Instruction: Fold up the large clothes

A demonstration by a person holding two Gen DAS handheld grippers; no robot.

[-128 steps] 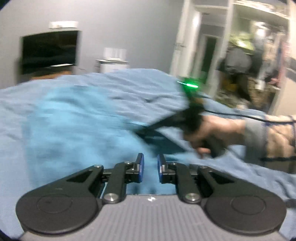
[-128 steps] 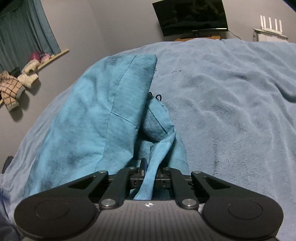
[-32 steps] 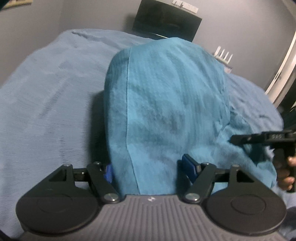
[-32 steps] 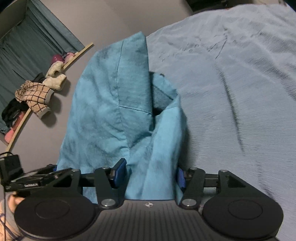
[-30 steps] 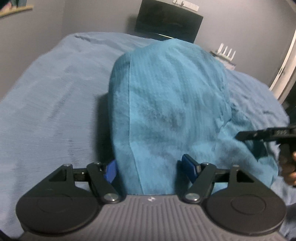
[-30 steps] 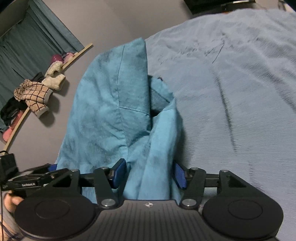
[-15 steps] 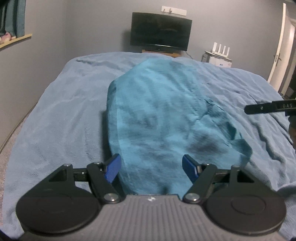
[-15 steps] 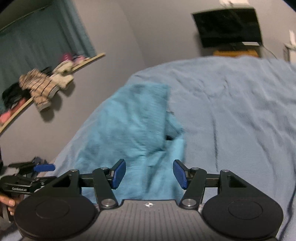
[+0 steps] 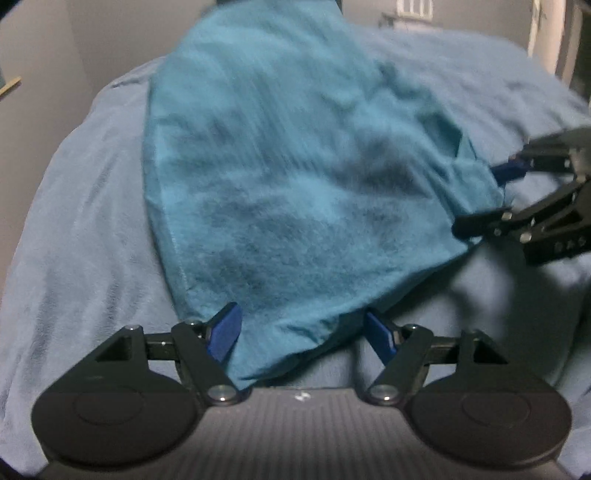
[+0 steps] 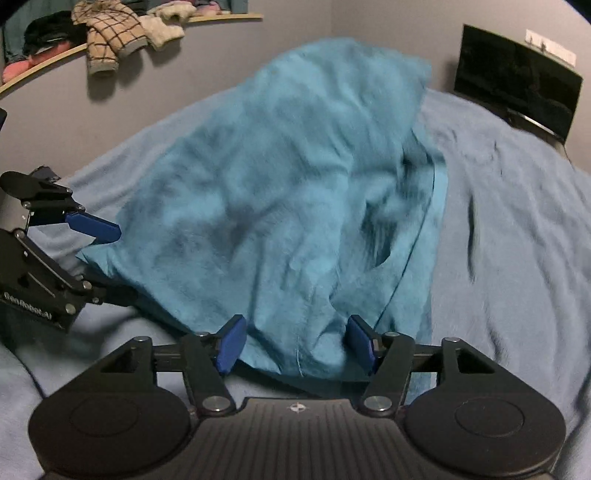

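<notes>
A teal garment (image 9: 295,177) lies folded lengthwise on the light blue bed cover (image 9: 85,206). It also shows in the right wrist view (image 10: 288,206). My left gripper (image 9: 304,332) is open, its blue pads either side of the garment's near left corner. My right gripper (image 10: 293,341) is open, its pads either side of the near right corner. Each gripper shows in the other's view: the right gripper (image 9: 491,195) at the garment's right edge, the left gripper (image 10: 99,258) at its left edge.
A dark TV (image 10: 517,81) stands against the far wall. A shelf (image 10: 221,16) holds a checked garment (image 10: 107,40) and other clothes. A white router (image 9: 413,7) and a doorway (image 9: 554,33) lie at the far right.
Both grippers have dropped back down to the garment's near edge after lifting away. The right gripper let go of the cloth it held earlier. Both stay open.
</notes>
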